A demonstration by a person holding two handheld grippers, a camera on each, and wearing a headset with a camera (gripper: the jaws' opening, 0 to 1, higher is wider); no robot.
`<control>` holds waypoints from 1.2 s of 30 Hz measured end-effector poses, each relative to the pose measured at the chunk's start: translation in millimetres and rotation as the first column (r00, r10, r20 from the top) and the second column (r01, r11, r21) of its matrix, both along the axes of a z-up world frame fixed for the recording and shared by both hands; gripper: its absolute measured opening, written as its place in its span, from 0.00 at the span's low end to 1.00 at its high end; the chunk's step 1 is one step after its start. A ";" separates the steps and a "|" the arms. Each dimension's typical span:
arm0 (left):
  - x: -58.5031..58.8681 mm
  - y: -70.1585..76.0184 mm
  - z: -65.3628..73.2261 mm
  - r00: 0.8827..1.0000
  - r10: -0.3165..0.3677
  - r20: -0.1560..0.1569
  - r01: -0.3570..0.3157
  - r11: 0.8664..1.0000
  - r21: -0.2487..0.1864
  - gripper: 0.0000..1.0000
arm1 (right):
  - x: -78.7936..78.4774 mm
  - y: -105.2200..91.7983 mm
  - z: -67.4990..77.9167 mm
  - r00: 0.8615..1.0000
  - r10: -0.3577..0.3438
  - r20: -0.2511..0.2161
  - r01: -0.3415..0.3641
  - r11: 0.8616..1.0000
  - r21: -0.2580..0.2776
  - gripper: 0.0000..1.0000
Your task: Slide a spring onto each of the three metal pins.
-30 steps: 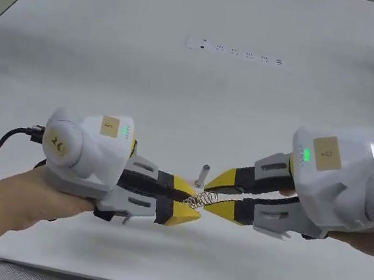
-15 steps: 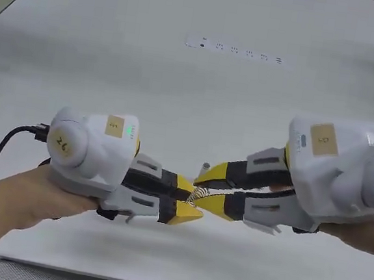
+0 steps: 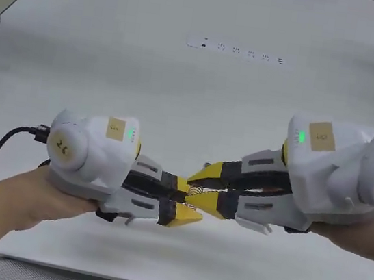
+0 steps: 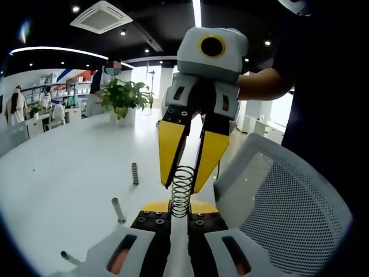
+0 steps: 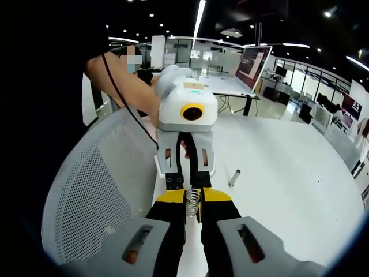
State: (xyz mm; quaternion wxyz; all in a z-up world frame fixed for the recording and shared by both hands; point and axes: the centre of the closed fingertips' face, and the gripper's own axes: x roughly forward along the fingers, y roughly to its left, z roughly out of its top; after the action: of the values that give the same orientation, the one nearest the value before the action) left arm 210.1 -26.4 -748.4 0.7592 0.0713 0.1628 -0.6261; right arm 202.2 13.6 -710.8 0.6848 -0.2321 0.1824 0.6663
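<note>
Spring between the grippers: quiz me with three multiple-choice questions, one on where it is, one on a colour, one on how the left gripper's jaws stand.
1. Where is the spring?
A. lying flat on the bench
B. in the air between the two grippers' tips
C. slid onto a pin

2. What colour are the right gripper's jaw tips?
A. yellow
B. red
C. green

3. How do the left gripper's jaws stand?
A. wide open
B. shut on the spring's end
C. shut on a pin

Answers:
1 B: the left gripper view shows it raised between both sets of tips.
2 A: yellow tips flank the spring.
3 B: the jaws meet, with the spring rising from them.
</note>
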 end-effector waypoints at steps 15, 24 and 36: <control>5.9 -3.2 3.5 0.999 0.032 0.004 -0.032 0.999 -0.006 0.03 | 2.3 -5.6 5.6 1.000 0.001 0.023 0.000 1.000 -0.030 0.05; 9.4 0.1 5.3 0.998 0.059 -0.003 -0.059 0.998 -0.008 0.14 | 1.4 -4.3 4.7 0.999 0.010 0.035 -0.009 0.999 -0.041 0.05; 10.2 2.7 1.3 0.997 0.073 0.005 -0.073 0.997 0.011 0.26 | 4.8 -6.9 4.7 0.999 -0.003 0.037 0.005 0.999 -0.043 0.05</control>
State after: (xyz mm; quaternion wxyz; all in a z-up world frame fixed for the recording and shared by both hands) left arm 220.4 -23.7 -747.1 0.7816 0.0712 0.1671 -0.5968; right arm 207.0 6.8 -706.1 0.6843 -0.2586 0.1844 0.6564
